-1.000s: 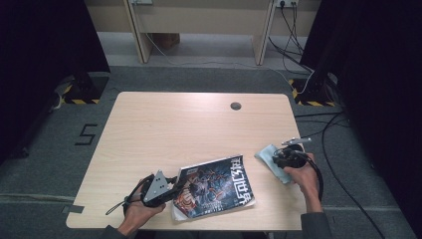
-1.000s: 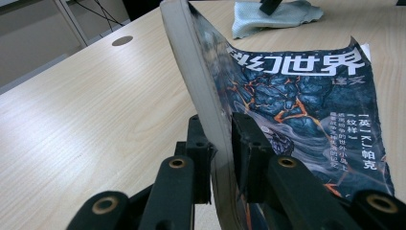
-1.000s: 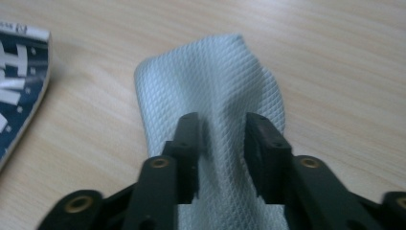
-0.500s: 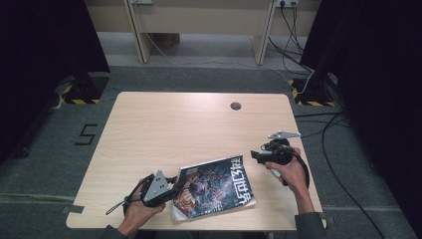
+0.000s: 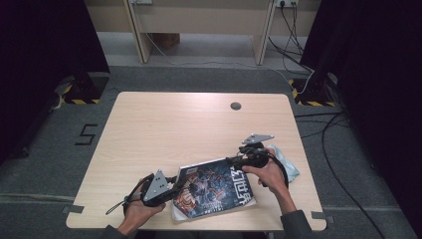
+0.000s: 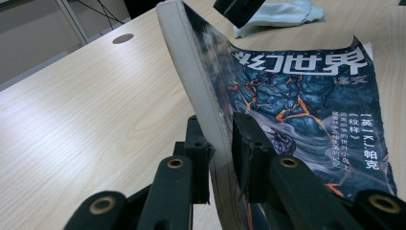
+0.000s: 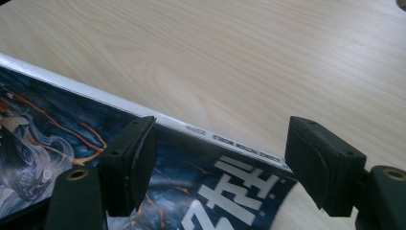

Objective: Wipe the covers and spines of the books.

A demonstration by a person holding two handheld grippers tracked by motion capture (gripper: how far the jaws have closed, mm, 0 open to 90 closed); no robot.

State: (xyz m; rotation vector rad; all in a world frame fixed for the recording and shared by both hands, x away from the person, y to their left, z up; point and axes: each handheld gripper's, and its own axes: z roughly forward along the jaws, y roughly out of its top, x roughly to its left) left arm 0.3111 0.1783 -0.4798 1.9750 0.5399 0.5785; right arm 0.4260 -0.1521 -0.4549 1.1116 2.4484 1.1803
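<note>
A magazine (image 5: 215, 188) with a dark blue cover lies at the table's front edge. My left gripper (image 5: 175, 185) is shut on its left edge. In the left gripper view the pads (image 6: 198, 143) pinch that edge of the magazine (image 6: 306, 96) and hold it lifted off the wood. My right gripper (image 5: 233, 160) hovers over the magazine's far right corner. Its jaws have just been opening. In the right gripper view my right gripper (image 7: 220, 158) stands wide apart over the white spine of the magazine (image 7: 57, 129), pressing on nothing. A light blue cloth (image 5: 292, 168) lies behind the right hand.
The wooden table (image 5: 174, 129) has a round cable hole (image 5: 236, 105) near its far edge. The cloth (image 6: 282, 12) shows crumpled beyond the magazine in the left gripper view. Cables trail over the grey floor to the right of the table.
My right gripper has moved left from the cloth to the magazine's far right corner, and its jaws have spread. The cloth stays on the table. The left gripper and the magazine have kept still.
</note>
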